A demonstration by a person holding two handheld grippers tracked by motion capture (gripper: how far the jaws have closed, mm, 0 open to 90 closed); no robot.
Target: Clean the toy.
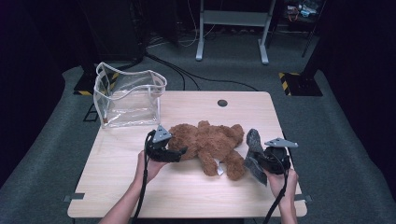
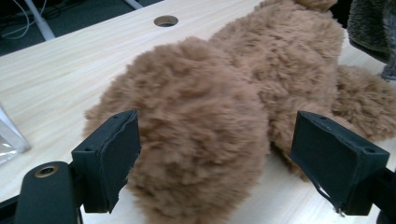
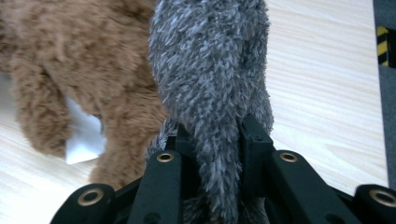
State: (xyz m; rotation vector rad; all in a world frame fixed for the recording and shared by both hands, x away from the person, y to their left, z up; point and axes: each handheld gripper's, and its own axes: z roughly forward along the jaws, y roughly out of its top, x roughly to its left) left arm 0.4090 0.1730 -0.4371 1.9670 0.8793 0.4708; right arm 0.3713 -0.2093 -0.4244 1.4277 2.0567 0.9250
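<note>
Clear bag (image 1: 128, 97): upright and open-topped at the far left corner of the bench (image 1: 196, 196), well beyond the left fingers; see-through walls, white trim; one corner seen at the left edge of the left gripper view (image 2: 9, 140).
Cable hole (image 1: 222, 102): round, dark, in the bench top past the bear, well apart from both pairs of fingers; also in the left gripper view (image 2: 166, 20).
Floor: grey carpet all round, black cables trailing across it, a grey metal frame (image 1: 232, 28) far behind the bench, yellow-black striped markers at left and right.
In the way: brown bear lying between the two grippers, pressed close against the grey toy on the side toward the left fingers.
Brown bear (image 1: 210, 142): shaggy, light brown, sprawled flat across the middle of the bench; white tag (image 3: 84, 135) showing between its legs; rounded furry bulk directly ahead of the left fingers (image 2: 201, 130).
Left gripper (image 1: 180, 151): low at the bear's left end, fingers (image 2: 109, 158) spread wide to either side of the fur, pads not seen pressing on it.
Grey plush toy (image 1: 254, 151): dark grey with paler flecked fibres, long and narrow, standing up out of the right fingers and leaning toward the bear; lower end hanging below the grip.
Right gripper (image 1: 261, 161): near the bench's right front edge, fingers (image 3: 252, 144) clamped on the grey plush toy (image 3: 210, 93), fur bulging above and below the pinch.
Hands: left hand (image 1: 148, 167) and right hand (image 1: 282, 179) each wrapped round a gripper handle, forearms coming in over the near edge.
</note>
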